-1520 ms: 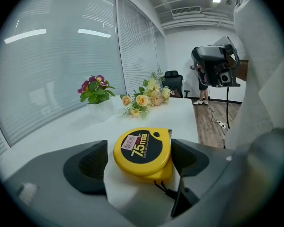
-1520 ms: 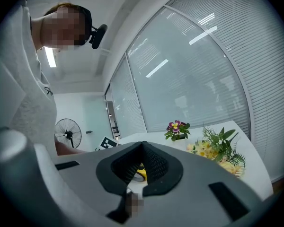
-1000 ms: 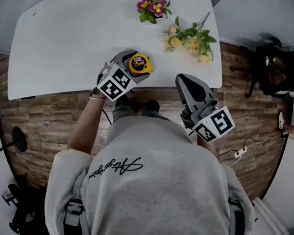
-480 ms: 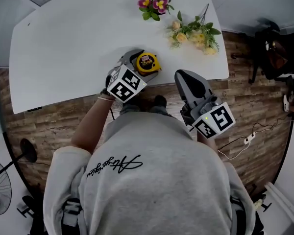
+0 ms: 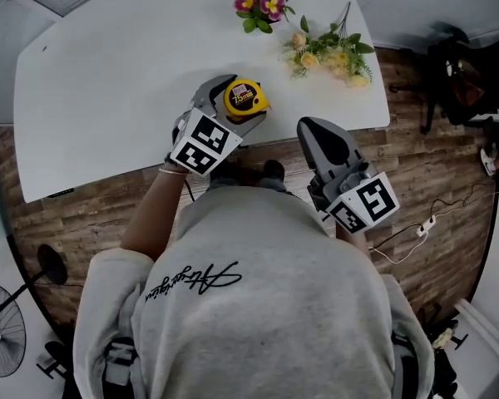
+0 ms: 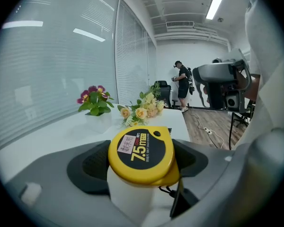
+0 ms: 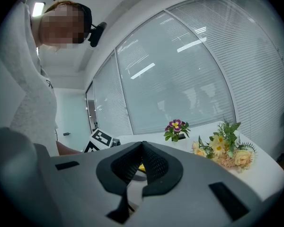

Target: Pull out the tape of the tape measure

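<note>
A yellow tape measure (image 5: 244,100) with a black "7.5 m" label sits near the front edge of the white table (image 5: 108,81). My left gripper (image 5: 237,100) is shut on it, one grey jaw on each side. In the left gripper view the tape measure (image 6: 141,150) fills the space between the pads (image 6: 92,167) of that gripper (image 6: 142,161). No tape shows pulled out. My right gripper (image 5: 312,131) hangs just off the table's front edge, right of the tape measure, with its jaws shut and empty. In its own view the right gripper (image 7: 142,148) has its tips touching.
A small pot of purple flowers (image 5: 262,7) and a loose bunch of yellow flowers (image 5: 328,52) lie at the table's far right. Wooden floor (image 5: 432,165) surrounds the table, with a cable and plug strip (image 5: 420,229) to the right. A person (image 6: 182,86) stands far off.
My left gripper, with the tape measure in it, has shifted a little farther onto the table. The right gripper has stayed in place, shut.
</note>
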`<state>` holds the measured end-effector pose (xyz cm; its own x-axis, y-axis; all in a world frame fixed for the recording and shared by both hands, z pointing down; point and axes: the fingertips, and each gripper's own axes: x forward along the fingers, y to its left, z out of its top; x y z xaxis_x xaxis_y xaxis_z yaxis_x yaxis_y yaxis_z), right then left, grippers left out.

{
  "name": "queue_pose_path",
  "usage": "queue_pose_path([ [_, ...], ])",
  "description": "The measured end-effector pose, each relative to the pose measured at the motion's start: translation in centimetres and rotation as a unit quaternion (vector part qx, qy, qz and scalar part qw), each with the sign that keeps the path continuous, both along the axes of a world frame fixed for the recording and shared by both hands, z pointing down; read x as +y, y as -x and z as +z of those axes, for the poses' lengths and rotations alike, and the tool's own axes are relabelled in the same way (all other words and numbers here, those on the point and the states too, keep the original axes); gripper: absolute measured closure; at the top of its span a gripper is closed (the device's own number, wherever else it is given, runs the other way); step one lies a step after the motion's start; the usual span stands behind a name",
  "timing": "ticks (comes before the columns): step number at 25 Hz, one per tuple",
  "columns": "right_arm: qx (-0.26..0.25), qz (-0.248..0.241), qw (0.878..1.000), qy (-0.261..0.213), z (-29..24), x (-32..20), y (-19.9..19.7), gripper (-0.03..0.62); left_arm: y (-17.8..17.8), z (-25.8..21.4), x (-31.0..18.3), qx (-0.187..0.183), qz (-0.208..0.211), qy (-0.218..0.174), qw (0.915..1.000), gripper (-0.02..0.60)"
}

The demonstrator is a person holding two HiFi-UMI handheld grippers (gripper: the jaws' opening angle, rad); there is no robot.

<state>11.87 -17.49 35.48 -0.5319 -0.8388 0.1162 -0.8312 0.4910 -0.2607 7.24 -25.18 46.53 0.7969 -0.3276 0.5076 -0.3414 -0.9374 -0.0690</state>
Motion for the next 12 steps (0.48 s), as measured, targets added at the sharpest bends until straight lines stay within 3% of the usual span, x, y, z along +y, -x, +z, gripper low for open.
queue_pose_path([
  [5,0.029,-0.019,0.999,-0.021,-0.5,-0.1,1.7,0.592,1.2,-3.7,-1.1,0.028,-0.035,-0.021,0.9988,0.199],
  [12,0.049,-0.036,0.997,-0.054,-1.9,-1.6,3.9,0.592,3.0,-8.4,-1.9,0.061,-0.052,-0.057,0.9951,0.198],
])
